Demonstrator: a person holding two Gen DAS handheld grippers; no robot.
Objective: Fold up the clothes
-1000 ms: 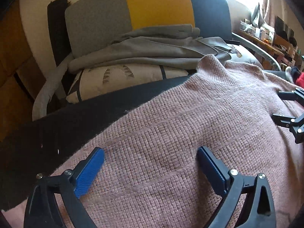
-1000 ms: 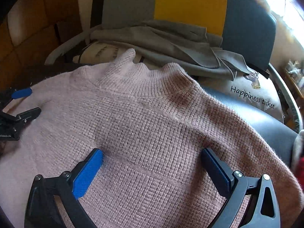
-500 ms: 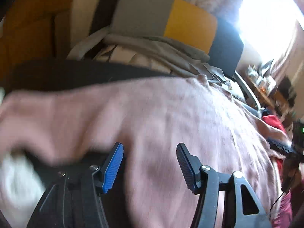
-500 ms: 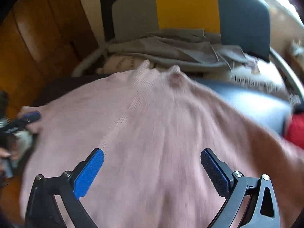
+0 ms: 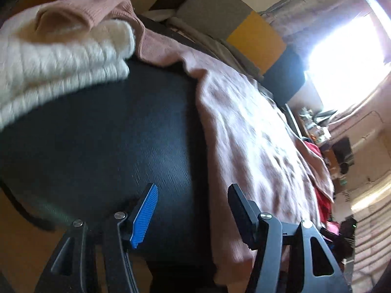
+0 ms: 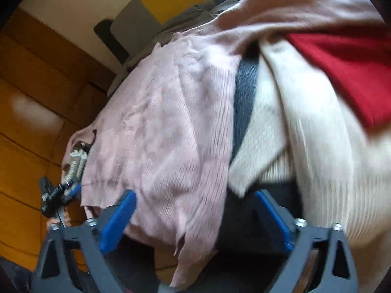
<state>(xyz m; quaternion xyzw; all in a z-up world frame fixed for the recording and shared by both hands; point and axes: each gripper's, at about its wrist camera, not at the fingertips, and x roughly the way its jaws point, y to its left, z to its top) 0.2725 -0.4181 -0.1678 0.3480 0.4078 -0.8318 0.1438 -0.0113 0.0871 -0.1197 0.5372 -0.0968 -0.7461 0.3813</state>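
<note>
1. The left gripper [image 5: 193, 210] stands with its jaws apart and nothing between the pads; they have just opened a touch. It hangs over the bare black seat surface [image 5: 110, 134], and the long edge of the pink sweater [image 5: 249, 131] runs just beside its right-hand finger.
2. The right gripper [image 6: 195, 219] also has its jaws apart, though they have just been closing. The lower hem corner of the pink sweater [image 6: 166, 127] droops between the blue pads [image 6: 117, 219]; the picture is too blurred to tell whether the left pad touches the knit, and the right pad is clear of it.
3. The sweater lies spread flat over the black seat, its far end toward the grey, yellow and dark cushion [image 5: 254, 36].
4. Only the left wrist view shows a folded cream knit [image 5: 56, 58] at the far left, with one pink sleeve draped over its top, and the bright window [image 5: 347, 58] beyond.
5. Only the right wrist view shows a cream ribbed garment [image 6: 312, 131] and a red garment [image 6: 347, 68] just right of the sweater, a strip of dark seat between them, and the other gripper small at the sweater's left hem [image 6: 58, 195].
</note>
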